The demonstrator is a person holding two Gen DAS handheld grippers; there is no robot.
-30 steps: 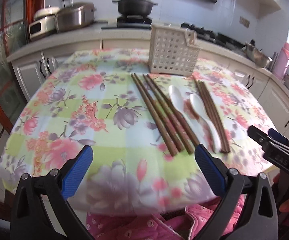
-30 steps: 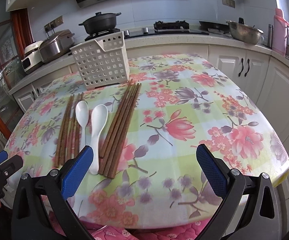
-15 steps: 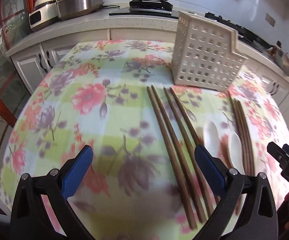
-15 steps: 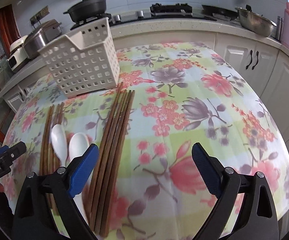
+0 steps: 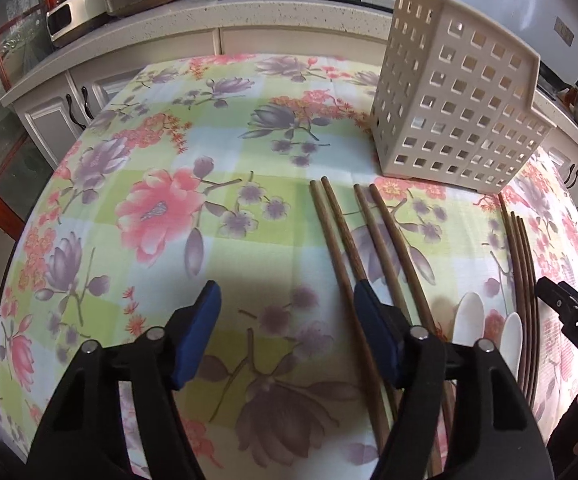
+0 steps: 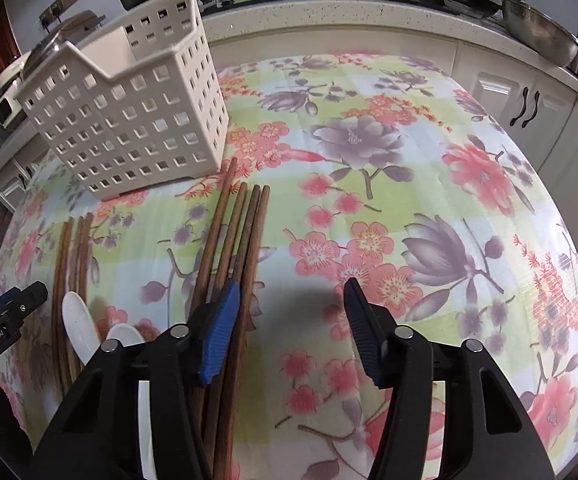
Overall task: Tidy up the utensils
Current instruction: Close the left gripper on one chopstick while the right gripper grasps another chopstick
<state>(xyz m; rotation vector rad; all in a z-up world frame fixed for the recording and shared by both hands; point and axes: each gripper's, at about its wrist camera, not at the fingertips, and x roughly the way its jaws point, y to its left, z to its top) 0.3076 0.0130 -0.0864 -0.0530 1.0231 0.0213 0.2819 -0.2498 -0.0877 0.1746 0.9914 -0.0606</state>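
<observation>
A: Room to move? Edges?

B: Flowered table is bare left of the left gripper and right of the right gripper; table edge curves off near the white cabinets; white perforated basket stands upright at the far side.

A: Utensils' lie?

B: Left chopsticks, two white spoons and right chopsticks lie flat side by side, long axes pointing toward the basket; tips stop just short of it.

A: Fingers?

B: Both sets of jaws closing, nothing pressed; left gripper's right pad over a left chopstick, right gripper's left pad over the right bundle.
</observation>
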